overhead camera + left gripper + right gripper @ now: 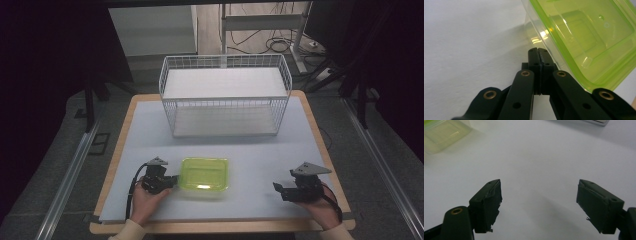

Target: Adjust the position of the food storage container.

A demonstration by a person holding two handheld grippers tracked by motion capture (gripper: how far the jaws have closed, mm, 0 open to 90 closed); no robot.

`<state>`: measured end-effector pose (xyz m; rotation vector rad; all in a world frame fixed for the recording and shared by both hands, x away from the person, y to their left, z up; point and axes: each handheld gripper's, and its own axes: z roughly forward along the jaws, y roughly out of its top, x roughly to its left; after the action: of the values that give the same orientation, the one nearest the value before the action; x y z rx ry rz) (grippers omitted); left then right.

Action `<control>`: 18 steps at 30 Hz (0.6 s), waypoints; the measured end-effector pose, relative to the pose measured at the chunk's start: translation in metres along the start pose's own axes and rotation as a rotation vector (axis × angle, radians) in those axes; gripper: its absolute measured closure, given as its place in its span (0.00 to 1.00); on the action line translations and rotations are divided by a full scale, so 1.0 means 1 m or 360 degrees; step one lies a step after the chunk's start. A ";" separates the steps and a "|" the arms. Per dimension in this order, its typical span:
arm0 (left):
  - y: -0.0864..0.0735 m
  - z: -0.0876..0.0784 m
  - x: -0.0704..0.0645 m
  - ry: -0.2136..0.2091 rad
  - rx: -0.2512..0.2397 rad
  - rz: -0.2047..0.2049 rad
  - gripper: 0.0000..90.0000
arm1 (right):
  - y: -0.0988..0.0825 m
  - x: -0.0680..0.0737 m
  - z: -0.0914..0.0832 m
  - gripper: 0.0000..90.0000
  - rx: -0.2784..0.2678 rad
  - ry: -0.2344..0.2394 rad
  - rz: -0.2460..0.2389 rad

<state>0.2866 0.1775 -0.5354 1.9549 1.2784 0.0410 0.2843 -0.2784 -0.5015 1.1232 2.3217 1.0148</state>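
Observation:
A clear yellow-green plastic container (pixel 204 174) lies on the white mat near the front of the table. My left gripper (pixel 172 180) sits at its left edge, jaws pressed together with nothing between them. In the left gripper view the shut tips (pixel 538 52) rest just beside the container's rim (pixel 564 55); I cannot tell if they touch it. My right gripper (pixel 279 190) is at the front right, well away from the container. Its jaws stand wide apart in the right gripper view (pixel 539 202), over bare mat, with the container (pixel 441 133) far off at the upper left.
A white wire basket (pixel 225 95) stands at the back middle of the table, its open side towards me. The white mat (pixel 150 130) covers most of the wooden table (pixel 122 120). Table legs and cables lie beyond the far edge.

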 end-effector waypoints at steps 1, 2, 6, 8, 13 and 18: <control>0.001 0.001 -0.003 -0.0003 -0.0005 -0.0003 1.00 | 0.000 0.000 0.000 0.23 0.0000 0.0000 -0.0001; 0.001 0.002 -0.004 -0.0005 0.0001 0.0009 1.00 | 0.000 0.000 0.000 0.23 0.0000 0.0000 0.0000; 0.004 0.006 -0.012 -0.0018 0.0009 0.0031 1.00 | 0.000 0.000 0.000 0.23 0.0001 0.0001 -0.0001; 0.005 0.009 -0.015 -0.0021 0.0010 0.0039 1.00 | 0.000 0.000 0.000 0.23 0.0001 0.0002 -0.0001; 0.010 0.016 -0.025 -0.0030 0.0013 0.0057 1.00 | 0.000 0.001 0.000 0.23 0.0002 0.0002 0.0000; 0.016 0.024 -0.033 -0.0045 0.0026 0.0084 1.00 | 0.000 0.001 0.000 0.23 0.0003 0.0002 -0.0002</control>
<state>0.2929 0.1341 -0.5302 1.9960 1.2124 0.0292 0.2841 -0.2774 -0.5015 1.1223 2.3245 1.0134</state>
